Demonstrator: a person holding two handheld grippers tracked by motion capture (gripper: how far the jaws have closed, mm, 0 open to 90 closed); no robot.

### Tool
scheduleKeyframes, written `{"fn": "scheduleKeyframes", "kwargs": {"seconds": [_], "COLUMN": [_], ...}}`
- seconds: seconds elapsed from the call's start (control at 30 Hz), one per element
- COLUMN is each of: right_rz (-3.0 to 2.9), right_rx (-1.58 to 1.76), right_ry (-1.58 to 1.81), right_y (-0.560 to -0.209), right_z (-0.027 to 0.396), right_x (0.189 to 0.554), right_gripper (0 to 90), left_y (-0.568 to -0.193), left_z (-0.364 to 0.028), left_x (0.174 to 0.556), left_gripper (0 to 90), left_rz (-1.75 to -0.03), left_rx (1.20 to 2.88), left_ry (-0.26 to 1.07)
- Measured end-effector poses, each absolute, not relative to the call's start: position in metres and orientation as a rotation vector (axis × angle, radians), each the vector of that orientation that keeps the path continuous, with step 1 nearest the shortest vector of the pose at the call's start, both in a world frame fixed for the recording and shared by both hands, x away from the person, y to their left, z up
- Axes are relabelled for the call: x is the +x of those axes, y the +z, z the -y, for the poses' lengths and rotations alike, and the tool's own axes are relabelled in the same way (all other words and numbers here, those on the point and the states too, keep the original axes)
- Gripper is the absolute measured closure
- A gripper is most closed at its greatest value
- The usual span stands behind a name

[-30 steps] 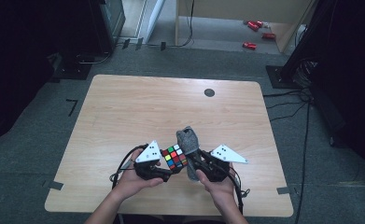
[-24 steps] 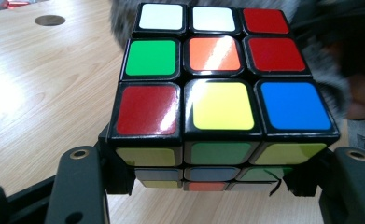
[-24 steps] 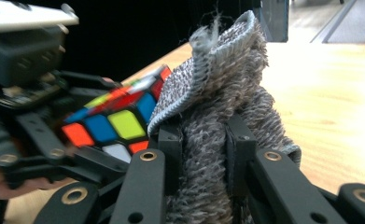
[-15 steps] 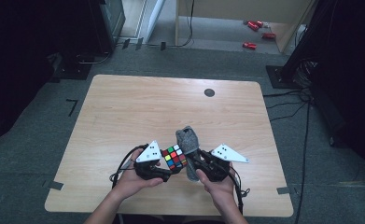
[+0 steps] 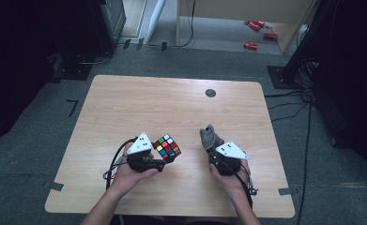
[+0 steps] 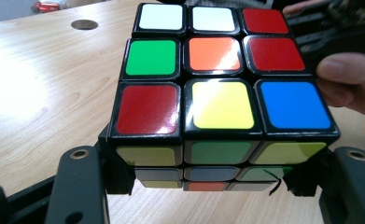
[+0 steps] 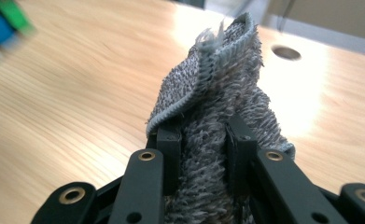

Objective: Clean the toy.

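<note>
Grippers at the near edge of a wooden table (image 5: 125, 103), one in each of the person's hands. Left gripper (image 5: 164, 157): jaws closed onto a scrambled puzzle cube (image 5: 167, 146), which they clamp by its lower layers and hold clear of the tabletop, at the near left of centre; right gripper (image 5: 212, 150): jaws closed nearly together on a bunched grey cloth (image 5: 210, 137), whose free end stands up beyond the jaw tips, at the near right of centre; cube and cloth well apart, with bare wood between them.

Left gripper view: the puzzle cube (image 6: 222, 88) seen close, its upper face reading white, white, red in the far row, green, orange, red in the middle row, and red, yellow, blue in the near row; the two black jaws press its sides low down; fingers of the person's other hand (image 6: 353, 84) lie at the right edge.

Right gripper view: the grey cloth (image 7: 217, 126) shows a looped terry weave and a stitched hem, pinched between the jaw pads; the cube appears as a blurred blue and green patch at the upper left.

High view: a round dark grommet (image 5: 210, 93) near the far edge of the table; small red objects (image 5: 256, 28) on the floor beyond; the grey three-cornered plate on top of each gripper.
</note>
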State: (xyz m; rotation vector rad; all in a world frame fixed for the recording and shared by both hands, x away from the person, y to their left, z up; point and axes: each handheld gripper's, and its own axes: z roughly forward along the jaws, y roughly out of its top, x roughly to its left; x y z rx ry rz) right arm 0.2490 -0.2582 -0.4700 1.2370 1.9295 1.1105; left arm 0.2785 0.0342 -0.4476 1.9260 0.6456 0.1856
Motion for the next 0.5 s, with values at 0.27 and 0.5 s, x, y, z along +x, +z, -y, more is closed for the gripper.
{"fn": "scheduleKeyframes", "kwargs": {"seconds": [0.27, 0.5], "right_rz": [-2.106, -2.058], "right_rx": [1.279, 1.279], "right_ry": [0.996, 1.179], "right_y": [-0.508, -0.487], "right_z": [0.258, 0.267], "right_x": [0.263, 0.261], "right_gripper": [59.7, 32.6], "left_y": [-0.448, -0.452], "left_z": [-0.036, -0.036], "left_x": [0.282, 0.284], "left_gripper": [34.8, 34.8], "left_rz": [-0.67, -0.683], "left_rx": [1.92, 1.938], "left_ry": [0.191, 0.209]}}
